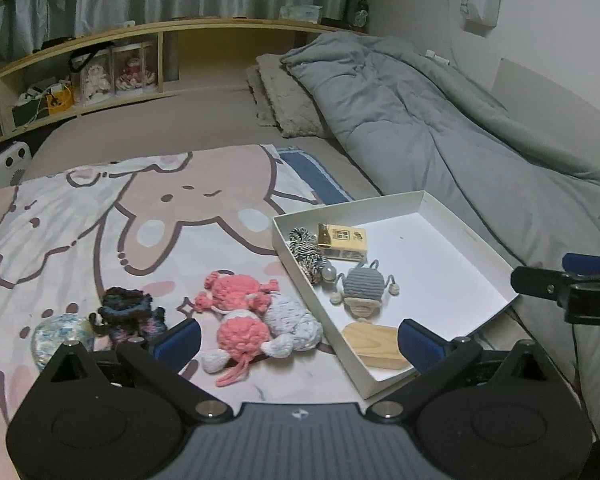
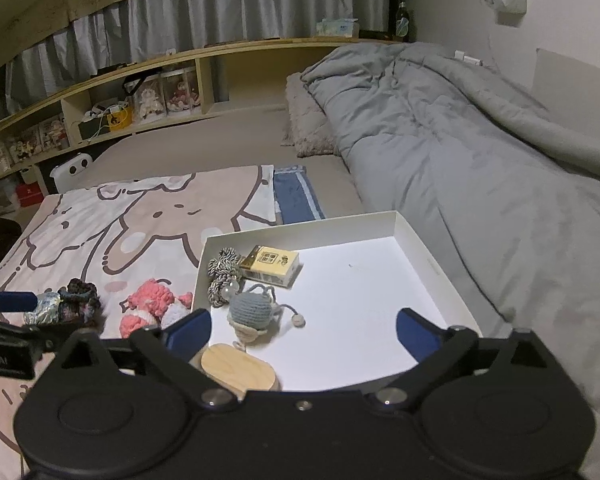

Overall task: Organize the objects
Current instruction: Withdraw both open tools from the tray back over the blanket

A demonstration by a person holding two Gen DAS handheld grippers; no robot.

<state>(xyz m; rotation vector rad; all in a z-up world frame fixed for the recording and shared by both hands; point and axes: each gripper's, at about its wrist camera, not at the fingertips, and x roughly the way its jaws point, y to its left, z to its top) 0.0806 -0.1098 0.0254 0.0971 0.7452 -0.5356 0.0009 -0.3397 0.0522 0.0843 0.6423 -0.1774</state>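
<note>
A shallow white box (image 1: 348, 205) (image 2: 300, 226) lies on the bed. In it are a striped rope knot (image 1: 305, 249) (image 2: 221, 270), a yellow carton (image 1: 345, 240) (image 2: 272, 265), a grey crochet toy (image 1: 362, 290) (image 2: 250, 312) and a wooden block (image 1: 376, 346) (image 2: 236, 368). On the blanket left of the box lie a pink crochet doll (image 1: 240, 320) (image 2: 148, 308), a dark crochet piece (image 1: 130, 314) (image 2: 80, 300) and a glittery clear ball (image 1: 60, 336). My left gripper (image 1: 298, 340) hangs open above the doll and the box's near corner. My right gripper (image 2: 303, 336) is open over the box, holding nothing.
A cartoon-print blanket (image 1: 160, 208) covers the near part of the bed. A rumpled grey duvet (image 1: 420, 120) runs along the right side, with a fuzzy pillow (image 1: 284, 96) behind. A folded blue cloth (image 2: 296, 196) lies past the box. Wooden shelves (image 1: 100, 80) line the far wall.
</note>
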